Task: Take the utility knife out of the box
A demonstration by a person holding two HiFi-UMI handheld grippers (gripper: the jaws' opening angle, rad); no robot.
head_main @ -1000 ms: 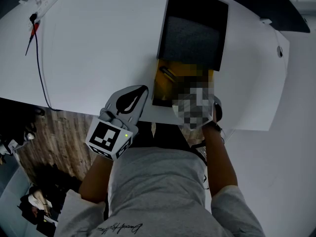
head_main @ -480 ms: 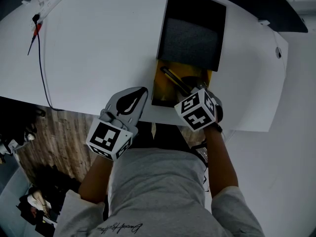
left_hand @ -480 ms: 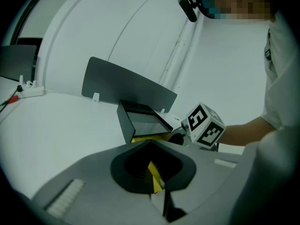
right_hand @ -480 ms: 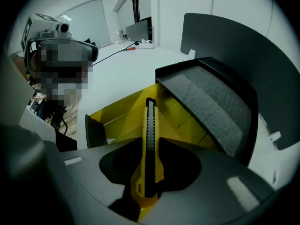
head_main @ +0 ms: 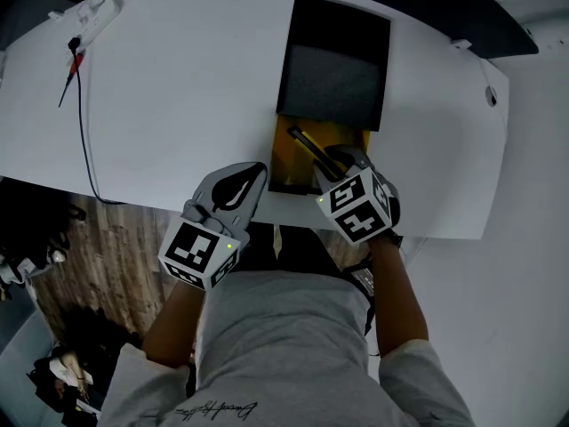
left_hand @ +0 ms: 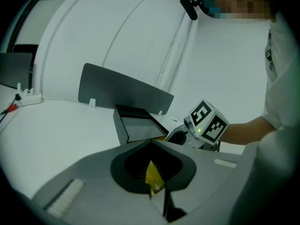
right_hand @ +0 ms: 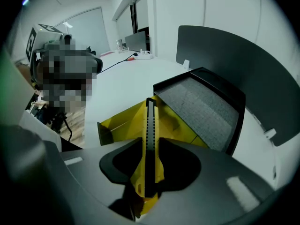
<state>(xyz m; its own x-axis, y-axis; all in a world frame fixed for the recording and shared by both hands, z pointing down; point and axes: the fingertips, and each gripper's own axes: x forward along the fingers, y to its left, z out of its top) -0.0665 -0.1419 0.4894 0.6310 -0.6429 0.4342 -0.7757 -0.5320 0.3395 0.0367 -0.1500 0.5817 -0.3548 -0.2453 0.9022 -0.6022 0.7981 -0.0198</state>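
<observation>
The box [head_main: 286,158] has a yellow inside and stands at the white table's front edge, its black foam-lined lid [head_main: 333,65] folded back. My right gripper [head_main: 342,163] is over the box's near right part, shut on the utility knife [head_main: 307,142]. In the right gripper view the yellow knife [right_hand: 149,125] with its black slider sticks out between the jaws, above the yellow tray [right_hand: 119,121]. My left gripper [head_main: 252,174] is at the box's near left corner, shut on a yellow flap [left_hand: 153,177] of the box.
A power strip [head_main: 93,12] and a black cable [head_main: 82,123] with a red clip lie at the table's far left. A grey divider panel [left_hand: 124,88] stands behind the box. The table's front edge [head_main: 133,205] runs just under both grippers.
My right gripper has risen a little with the knife, whose far end now shows more above the yellow tray. The left gripper has stayed at the box's corner.
</observation>
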